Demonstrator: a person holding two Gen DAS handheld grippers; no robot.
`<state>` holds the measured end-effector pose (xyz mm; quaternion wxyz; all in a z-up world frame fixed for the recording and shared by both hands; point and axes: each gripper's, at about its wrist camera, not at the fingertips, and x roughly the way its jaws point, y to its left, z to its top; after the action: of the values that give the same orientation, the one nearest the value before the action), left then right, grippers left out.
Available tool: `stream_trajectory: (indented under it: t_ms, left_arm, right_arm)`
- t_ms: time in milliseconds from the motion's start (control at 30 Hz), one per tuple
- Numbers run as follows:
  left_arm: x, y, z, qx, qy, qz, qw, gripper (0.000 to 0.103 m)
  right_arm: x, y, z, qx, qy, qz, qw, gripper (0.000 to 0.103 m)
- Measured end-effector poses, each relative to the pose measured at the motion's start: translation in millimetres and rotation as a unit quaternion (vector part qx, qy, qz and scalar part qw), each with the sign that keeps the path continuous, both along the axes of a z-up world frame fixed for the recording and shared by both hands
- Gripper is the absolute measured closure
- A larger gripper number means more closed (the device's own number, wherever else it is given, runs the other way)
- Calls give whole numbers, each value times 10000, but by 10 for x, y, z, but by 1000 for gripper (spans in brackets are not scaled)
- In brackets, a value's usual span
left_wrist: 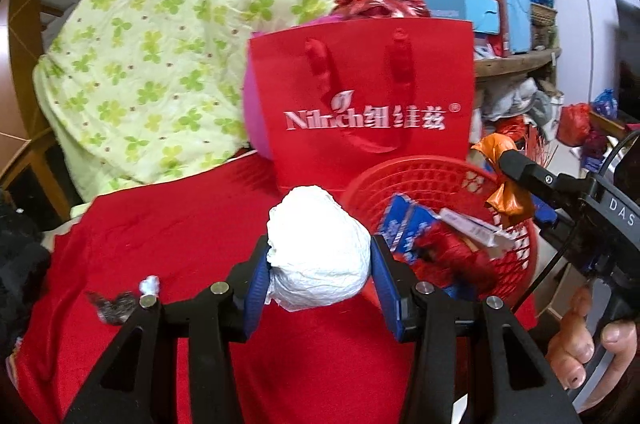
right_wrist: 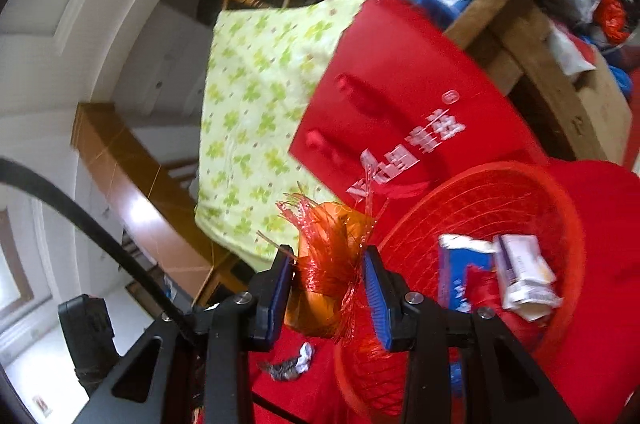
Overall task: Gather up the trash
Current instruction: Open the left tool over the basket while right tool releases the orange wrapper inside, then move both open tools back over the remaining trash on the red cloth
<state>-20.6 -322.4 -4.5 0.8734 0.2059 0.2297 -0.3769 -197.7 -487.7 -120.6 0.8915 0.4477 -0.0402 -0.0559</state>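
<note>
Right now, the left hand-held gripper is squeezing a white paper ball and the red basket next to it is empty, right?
Not quite. The left hand-held gripper does squeeze the white paper ball, but the red basket is not empty: the right wrist view shows a blue packet and a white box inside it.

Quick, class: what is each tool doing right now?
Left tool: closed on a white paper wad.
Right tool: closed on an orange wrapper with red netting.

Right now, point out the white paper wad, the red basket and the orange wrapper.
white paper wad [left_wrist: 318, 250], left wrist view, middle of the wad.
red basket [right_wrist: 472, 179], right wrist view, far rim.
orange wrapper [right_wrist: 316, 308], right wrist view, lower body.
</note>
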Motion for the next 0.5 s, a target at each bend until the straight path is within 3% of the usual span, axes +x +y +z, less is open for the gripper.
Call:
stream_trajectory:
  t_ms: [133, 300, 333, 400, 500]
  left_arm:
    - [-12, -219, -55, -61, 264, -286, 9992, 50]
    - [-54, -451, -172, -35, 506, -591, 9970, 33]
    - [-57, -492, -209, 11, 545, -618, 9966, 31]
    - [-54, -526, -271, 67, 610, -603, 9963, 30]
    - [-26, -485, -347, 103, 709, -529, 9960, 30]
  right_arm:
    - [-106, -103, -41, 142, 15, -211, 9997, 64]
    - [-135, -199, -106, 352, 156, -315, 9988, 63]
    - [-133, -219, -124, 414, 208, -310, 9984, 49]
    - [-137, -243, -150, 532, 270, -360, 9976, 33]
    - [-162, -248, -150, 500, 198, -403, 9977, 33]
